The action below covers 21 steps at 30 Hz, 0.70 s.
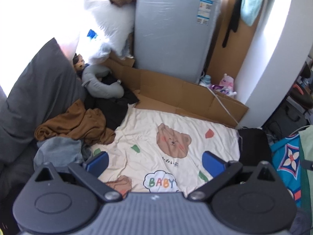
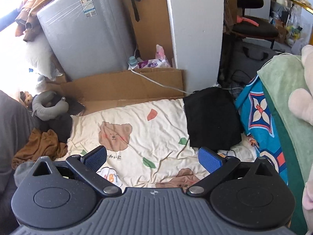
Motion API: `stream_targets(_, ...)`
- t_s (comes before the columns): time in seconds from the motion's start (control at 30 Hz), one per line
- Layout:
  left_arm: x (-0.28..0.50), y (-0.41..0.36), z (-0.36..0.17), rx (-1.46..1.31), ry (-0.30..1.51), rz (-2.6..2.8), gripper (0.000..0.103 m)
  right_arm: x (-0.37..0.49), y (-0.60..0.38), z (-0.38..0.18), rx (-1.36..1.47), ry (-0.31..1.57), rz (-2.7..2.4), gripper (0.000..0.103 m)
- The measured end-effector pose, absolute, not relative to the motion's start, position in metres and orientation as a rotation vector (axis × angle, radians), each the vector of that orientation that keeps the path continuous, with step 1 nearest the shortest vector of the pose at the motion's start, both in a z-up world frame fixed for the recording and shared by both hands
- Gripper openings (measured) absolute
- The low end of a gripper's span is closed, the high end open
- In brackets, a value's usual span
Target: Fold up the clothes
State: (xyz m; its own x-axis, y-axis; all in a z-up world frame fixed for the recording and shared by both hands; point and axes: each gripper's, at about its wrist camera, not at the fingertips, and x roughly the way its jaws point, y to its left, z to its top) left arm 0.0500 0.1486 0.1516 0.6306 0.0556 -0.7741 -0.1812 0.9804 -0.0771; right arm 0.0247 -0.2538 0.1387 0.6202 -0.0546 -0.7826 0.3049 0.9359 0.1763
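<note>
Both grippers, left [image 1: 155,161] and right [image 2: 152,156], hang with jaws wide apart and empty over the bare middle of the bear sheet [image 1: 148,129]. Unfolded clothes [image 1: 78,125] crowd its left edge; a folded black garment [image 2: 211,117] lies at the right edge.

The right claw [image 2: 152,157] hangs spread wide over the bear-print sheet [image 2: 137,117], beside folded black cloth [image 2: 211,117].
</note>
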Motion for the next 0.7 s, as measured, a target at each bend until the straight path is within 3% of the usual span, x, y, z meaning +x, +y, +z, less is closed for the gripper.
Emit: stream_targets(0.7, 0.052, 0.109, 0.078, -0.178, 0.907, 0.165, 0.103, 0.022, -0.228, 0.061, 0.262, 0.870, -0.081, 0.102)
